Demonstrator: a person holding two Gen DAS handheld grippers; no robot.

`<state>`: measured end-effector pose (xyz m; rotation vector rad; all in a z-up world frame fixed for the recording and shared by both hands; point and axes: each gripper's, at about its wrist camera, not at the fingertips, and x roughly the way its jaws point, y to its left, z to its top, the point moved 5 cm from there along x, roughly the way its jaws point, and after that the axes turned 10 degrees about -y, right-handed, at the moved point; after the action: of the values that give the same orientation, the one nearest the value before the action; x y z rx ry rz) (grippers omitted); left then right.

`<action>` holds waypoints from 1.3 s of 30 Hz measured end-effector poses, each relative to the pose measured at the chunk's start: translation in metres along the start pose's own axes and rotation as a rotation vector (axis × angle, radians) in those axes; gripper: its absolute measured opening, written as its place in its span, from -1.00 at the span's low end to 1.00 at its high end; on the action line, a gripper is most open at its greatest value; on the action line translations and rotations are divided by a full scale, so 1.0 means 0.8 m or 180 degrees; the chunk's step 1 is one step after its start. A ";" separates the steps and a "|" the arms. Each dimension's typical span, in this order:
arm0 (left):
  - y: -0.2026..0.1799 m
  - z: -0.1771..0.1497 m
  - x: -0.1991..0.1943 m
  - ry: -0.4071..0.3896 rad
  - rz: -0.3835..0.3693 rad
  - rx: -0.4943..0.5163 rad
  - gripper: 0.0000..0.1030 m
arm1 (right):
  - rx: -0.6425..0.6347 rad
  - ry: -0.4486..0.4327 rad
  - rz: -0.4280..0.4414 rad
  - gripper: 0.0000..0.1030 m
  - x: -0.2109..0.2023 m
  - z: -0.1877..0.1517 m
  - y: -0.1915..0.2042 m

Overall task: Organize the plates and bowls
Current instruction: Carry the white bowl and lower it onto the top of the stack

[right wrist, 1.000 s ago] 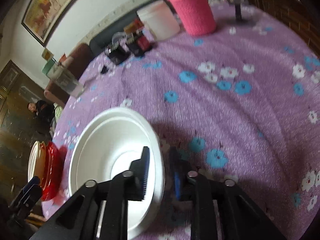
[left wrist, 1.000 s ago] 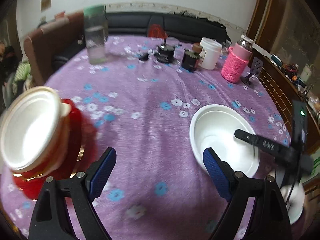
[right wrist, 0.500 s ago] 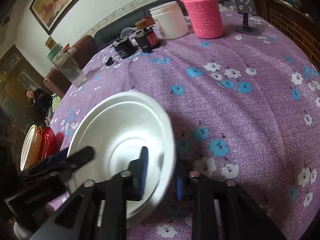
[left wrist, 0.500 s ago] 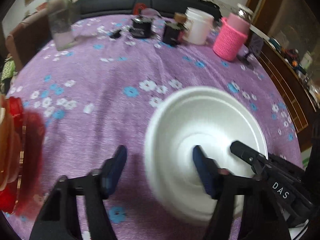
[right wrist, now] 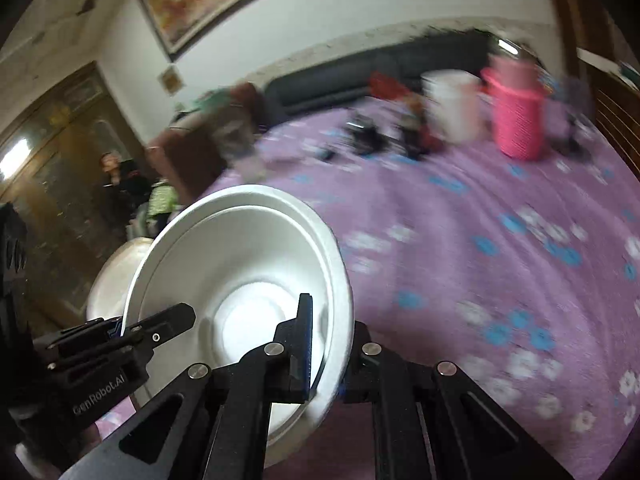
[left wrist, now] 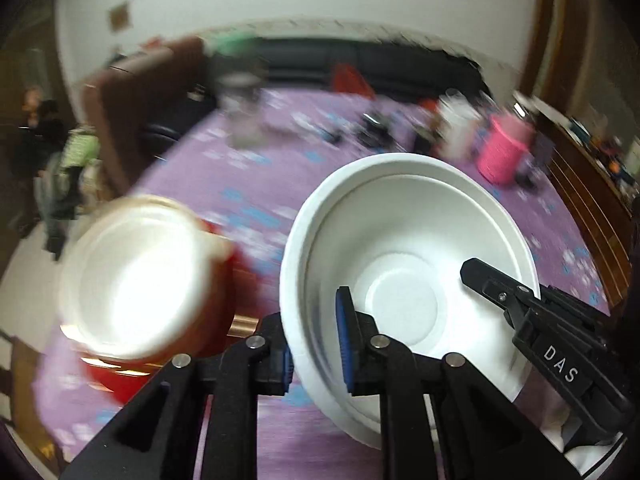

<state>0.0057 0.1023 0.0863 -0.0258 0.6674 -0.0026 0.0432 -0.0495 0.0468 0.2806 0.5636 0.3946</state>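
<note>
far tabletop clutter (left wrist: 376,132) motion-blurred; white bowl (left wrist: 404,240) between both grippers

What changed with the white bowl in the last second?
The left gripper, open a second ago, has closed on the white bowl's rim and carried it toward the red bowl stack. The right gripper still pinches the opposite rim. The pink cup stayed put.

Dim indoor light, heavy motion blur, fisheye-warped edges.
</note>
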 end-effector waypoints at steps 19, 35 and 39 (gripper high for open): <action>0.235 0.014 -0.005 -0.0101 0.0760 -0.0653 0.01 | -0.0413 0.0467 0.0186 -0.80 0.157 -0.010 0.191; 0.186 0.000 -0.158 -0.1402 0.1127 -0.0516 0.75 | -0.0247 -0.0438 0.0255 0.20 0.060 0.004 0.185; 0.151 -0.015 -0.193 -0.1917 0.1432 -0.0329 0.97 | -0.0400 -0.0753 0.0115 0.34 0.009 -0.010 0.178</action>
<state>-0.1236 0.2241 0.1691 0.0246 0.0591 0.4571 0.0037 0.0810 0.0884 0.2132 0.3009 0.4234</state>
